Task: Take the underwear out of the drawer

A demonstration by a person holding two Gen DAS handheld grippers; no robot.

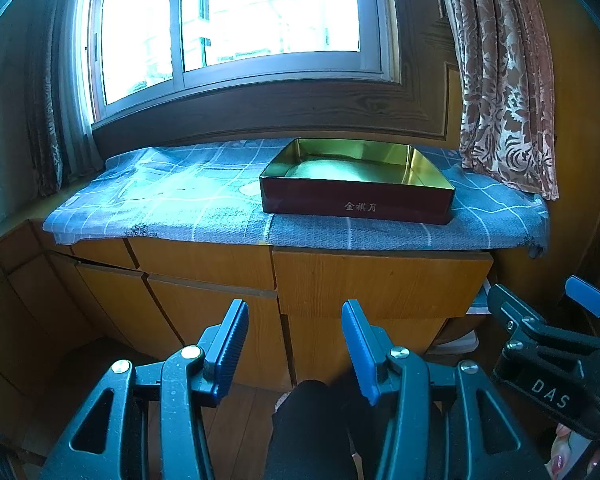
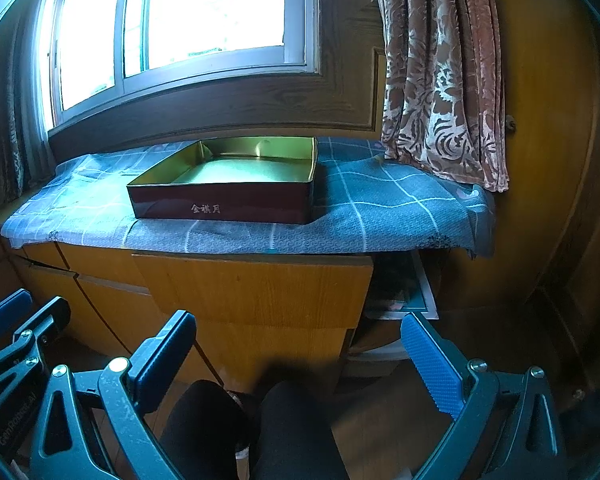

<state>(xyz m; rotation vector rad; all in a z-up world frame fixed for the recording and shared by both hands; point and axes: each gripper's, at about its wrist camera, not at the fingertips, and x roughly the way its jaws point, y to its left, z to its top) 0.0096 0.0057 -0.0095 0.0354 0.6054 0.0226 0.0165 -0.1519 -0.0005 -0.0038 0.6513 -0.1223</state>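
The left gripper [image 1: 295, 348], black-framed with blue ribbed pads, hangs with its jaws spread and nothing between them. The right gripper [image 2: 300, 364], of the same build, stands spread wider, also with nothing between its jaws. Both point slightly downward at a low orange-brown wooden cabinet. Straight ahead of and above both grippers is the wooden drawer front [image 1: 380, 284], well apart from the pads and not touched. No underwear can be made out in either view; the inside of the drawer is hidden. Above the drawer, a blue checked cloth [image 1: 172, 196] covers the worktop, and on it sits an open, shallow, dark red tin box with a gold inside [image 1: 356, 184]. Below the grippers the person's dark-clad knees [image 2: 260, 428] show.
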